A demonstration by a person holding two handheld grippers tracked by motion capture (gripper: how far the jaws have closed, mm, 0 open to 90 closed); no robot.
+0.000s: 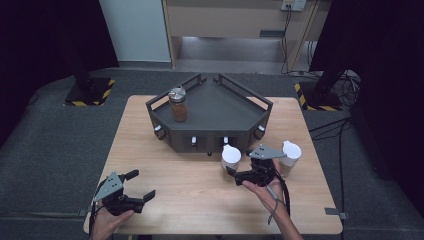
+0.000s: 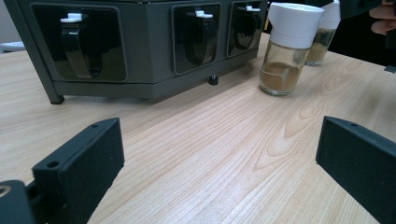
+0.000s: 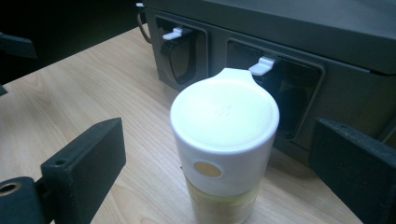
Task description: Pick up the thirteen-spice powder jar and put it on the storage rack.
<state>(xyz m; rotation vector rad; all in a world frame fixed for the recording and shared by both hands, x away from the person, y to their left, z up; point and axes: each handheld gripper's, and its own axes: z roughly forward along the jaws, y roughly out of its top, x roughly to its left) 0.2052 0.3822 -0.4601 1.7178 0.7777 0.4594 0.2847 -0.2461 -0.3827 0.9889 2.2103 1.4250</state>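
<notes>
Your right gripper (image 1: 231,171) stands wide open with the white-capped spice jar (image 3: 224,140) between its jaws, the pads clear of it on both sides. That jar sits upright on the counter (image 1: 165,165), just in front of the dark rack (image 1: 220,107). Your left gripper (image 1: 142,186) rests near the counter's front left edge, open and holding nothing.

A light wooden desk (image 1: 150,150) stands on dark grey carpet (image 1: 50,145). Black curtains (image 1: 45,35) close off the upper left and right of the frame. At upper middle are a pale wall panel (image 1: 135,30) and a lit beige step (image 1: 225,50); cables (image 1: 345,85) trail at right.
</notes>
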